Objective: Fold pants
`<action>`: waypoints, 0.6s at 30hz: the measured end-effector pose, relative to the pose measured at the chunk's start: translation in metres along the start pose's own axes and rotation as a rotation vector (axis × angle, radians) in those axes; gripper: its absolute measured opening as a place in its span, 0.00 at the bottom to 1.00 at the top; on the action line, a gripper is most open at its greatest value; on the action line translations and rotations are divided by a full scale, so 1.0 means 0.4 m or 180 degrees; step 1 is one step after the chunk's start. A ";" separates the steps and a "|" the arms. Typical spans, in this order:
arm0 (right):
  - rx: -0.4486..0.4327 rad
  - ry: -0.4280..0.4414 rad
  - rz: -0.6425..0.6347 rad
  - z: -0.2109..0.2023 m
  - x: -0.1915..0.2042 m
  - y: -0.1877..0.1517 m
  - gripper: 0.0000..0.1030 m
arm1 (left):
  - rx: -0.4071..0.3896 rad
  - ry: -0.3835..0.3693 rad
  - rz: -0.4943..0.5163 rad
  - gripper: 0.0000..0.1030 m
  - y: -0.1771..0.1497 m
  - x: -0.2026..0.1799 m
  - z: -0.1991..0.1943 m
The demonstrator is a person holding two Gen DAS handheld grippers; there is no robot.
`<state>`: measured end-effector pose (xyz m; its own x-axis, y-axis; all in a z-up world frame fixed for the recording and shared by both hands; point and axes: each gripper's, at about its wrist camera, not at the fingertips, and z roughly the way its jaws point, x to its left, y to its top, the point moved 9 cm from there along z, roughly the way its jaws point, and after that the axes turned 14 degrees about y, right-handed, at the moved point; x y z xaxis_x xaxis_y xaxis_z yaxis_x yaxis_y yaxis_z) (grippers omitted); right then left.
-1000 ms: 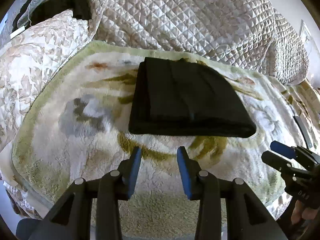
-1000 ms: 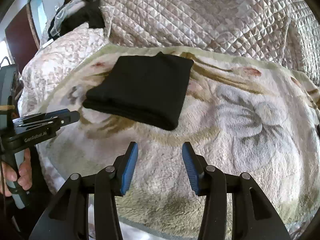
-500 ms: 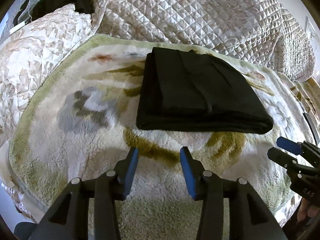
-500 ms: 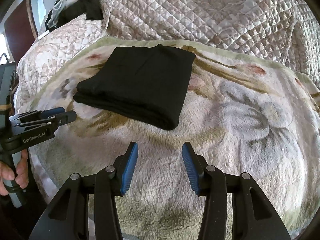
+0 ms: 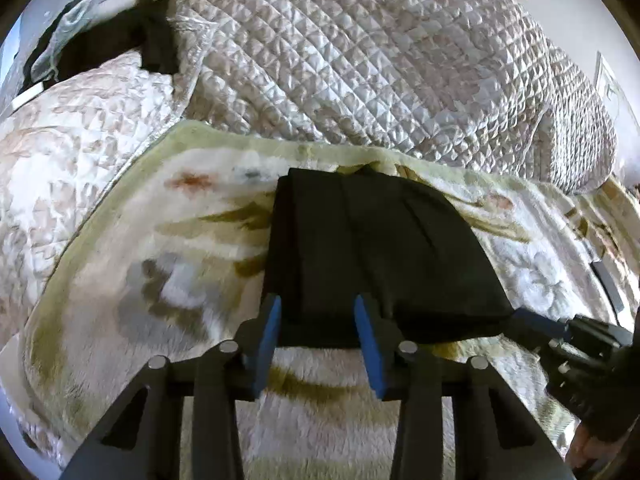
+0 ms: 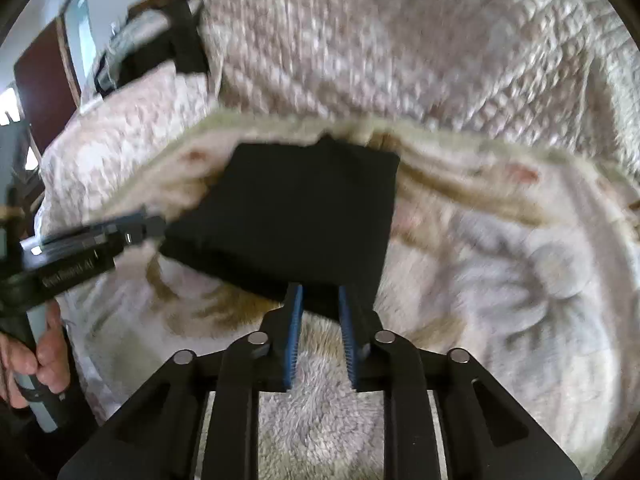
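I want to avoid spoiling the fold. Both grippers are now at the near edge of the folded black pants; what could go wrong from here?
1. The right gripper, whose jaws have just been closing at the near corner of the pants, may pinch only the top layers, so the stack could peel open.
2. The left gripper, its jaws also just closing, stands astride the near edge; it could catch the fluffy blanket beneath.

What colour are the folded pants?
Plain black; the pants show sharpest in the left wrist view.
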<state>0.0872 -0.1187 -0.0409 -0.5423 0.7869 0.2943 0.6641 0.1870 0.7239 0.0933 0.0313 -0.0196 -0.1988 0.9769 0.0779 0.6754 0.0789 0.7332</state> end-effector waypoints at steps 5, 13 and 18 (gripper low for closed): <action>0.0256 0.0103 0.0007 0.049 0.016 -0.051 0.16 | 0.0205 -0.0020 -0.0030 0.33 -0.032 0.007 0.047; 0.0182 0.0056 -0.0010 -0.012 0.011 -0.058 0.22 | 0.0302 0.0104 -0.0019 0.33 -0.059 0.026 0.019; 0.0176 -0.0071 -0.0060 -0.040 -0.009 -0.075 0.30 | 0.0332 0.0109 0.0016 0.33 -0.089 0.021 -0.004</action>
<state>0.0610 -0.1366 -0.0536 -0.5438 0.7957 0.2666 0.6816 0.2335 0.6935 0.0664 0.0363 -0.0438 -0.2180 0.9702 0.1057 0.7464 0.0960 0.6585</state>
